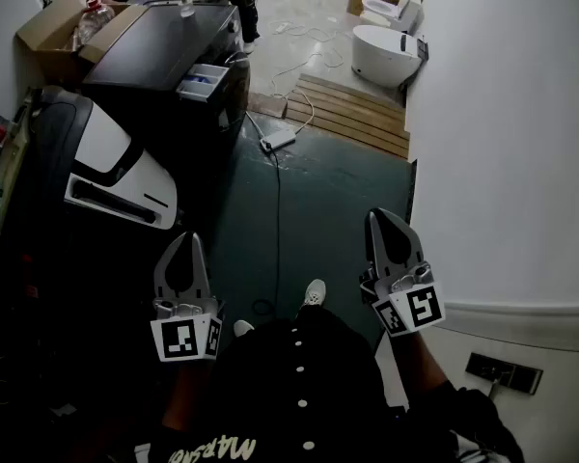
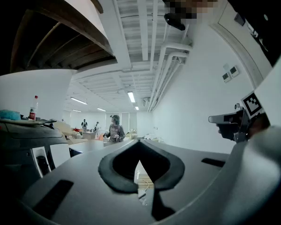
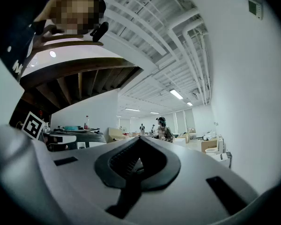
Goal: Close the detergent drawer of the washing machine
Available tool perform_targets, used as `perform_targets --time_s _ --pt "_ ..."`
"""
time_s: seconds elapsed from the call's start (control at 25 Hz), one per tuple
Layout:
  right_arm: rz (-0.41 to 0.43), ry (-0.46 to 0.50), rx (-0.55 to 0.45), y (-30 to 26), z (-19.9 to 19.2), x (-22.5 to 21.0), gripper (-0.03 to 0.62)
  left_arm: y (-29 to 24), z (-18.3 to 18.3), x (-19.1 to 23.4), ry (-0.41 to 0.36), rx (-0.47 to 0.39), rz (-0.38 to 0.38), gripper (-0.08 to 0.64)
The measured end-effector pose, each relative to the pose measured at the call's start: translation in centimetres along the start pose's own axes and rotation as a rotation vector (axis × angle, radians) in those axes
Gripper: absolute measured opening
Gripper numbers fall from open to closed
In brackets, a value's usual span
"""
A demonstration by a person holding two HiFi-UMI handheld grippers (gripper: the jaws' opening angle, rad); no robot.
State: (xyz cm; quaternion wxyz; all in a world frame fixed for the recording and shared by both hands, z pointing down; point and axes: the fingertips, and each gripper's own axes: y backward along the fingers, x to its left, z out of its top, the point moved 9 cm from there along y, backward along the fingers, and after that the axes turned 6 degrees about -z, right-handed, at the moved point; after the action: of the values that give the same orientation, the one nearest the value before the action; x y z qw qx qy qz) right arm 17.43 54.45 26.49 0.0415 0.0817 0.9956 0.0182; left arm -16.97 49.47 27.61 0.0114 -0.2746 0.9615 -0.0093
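The dark washing machine [image 1: 159, 51] stands at the upper left of the head view, well ahead of both grippers. Its detergent drawer [image 1: 203, 81] sticks out of the front, open, with white and blue compartments showing. My left gripper [image 1: 185, 242] [image 2: 139, 142] is held low and level over the dark floor, shut, with nothing between its fingers. My right gripper [image 1: 379, 218] [image 3: 141, 138] hangs beside it to the right near the white wall, also shut and empty. Neither touches the machine.
A dark appliance with a white panel [image 1: 116, 177] stands at the left between me and the washer. A power strip [image 1: 277, 142] with a cable lies on the floor. A wooden pallet [image 1: 352, 114], toilets [image 1: 386, 51] and a cardboard box [image 1: 53, 27] sit farther off. A person [image 2: 115, 131] stands in the distance.
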Motion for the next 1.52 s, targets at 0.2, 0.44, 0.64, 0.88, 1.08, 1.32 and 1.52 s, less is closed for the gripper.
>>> perform_targets --time_s 0.2,0.44,0.64,0.88,1.08,1.32,1.52 --pt "-0.014 -0.018 -0.005 0.0 -0.2 0.0 0.029 -0.1 -0.1 0.0 0.006 0.003 -0.001 0.011" --pt "-0.019 -0.069 -0.016 -0.1 -0.5 -0.3 0.029 -0.3 -0.3 -0.1 0.006 0.008 -0.003 0.011" --pt "0.006 -0.030 -0.009 0.0 -0.9 -0.6 0.032 -0.7 -0.4 -0.6 0.001 0.018 -0.003 0.011" --pt "0.011 -0.043 0.014 -0.9 -1.6 -2.9 0.200 -1.9 -0.3 -1.8 -0.008 0.028 0.017 0.011" --pt "0.033 -0.051 0.024 -1.7 -1.8 -5.7 0.183 -3.7 -0.1 -3.5 -0.015 0.035 0.052 0.011" --pt "0.095 0.028 0.041 -2.8 -2.3 -9.2 0.181 -5.8 -0.1 -6.2 -0.023 0.028 0.106 0.011" --pt "0.131 0.023 0.057 -3.7 -2.4 -11.7 0.181 -6.8 -0.1 -7.7 -0.018 0.037 0.165 0.011"
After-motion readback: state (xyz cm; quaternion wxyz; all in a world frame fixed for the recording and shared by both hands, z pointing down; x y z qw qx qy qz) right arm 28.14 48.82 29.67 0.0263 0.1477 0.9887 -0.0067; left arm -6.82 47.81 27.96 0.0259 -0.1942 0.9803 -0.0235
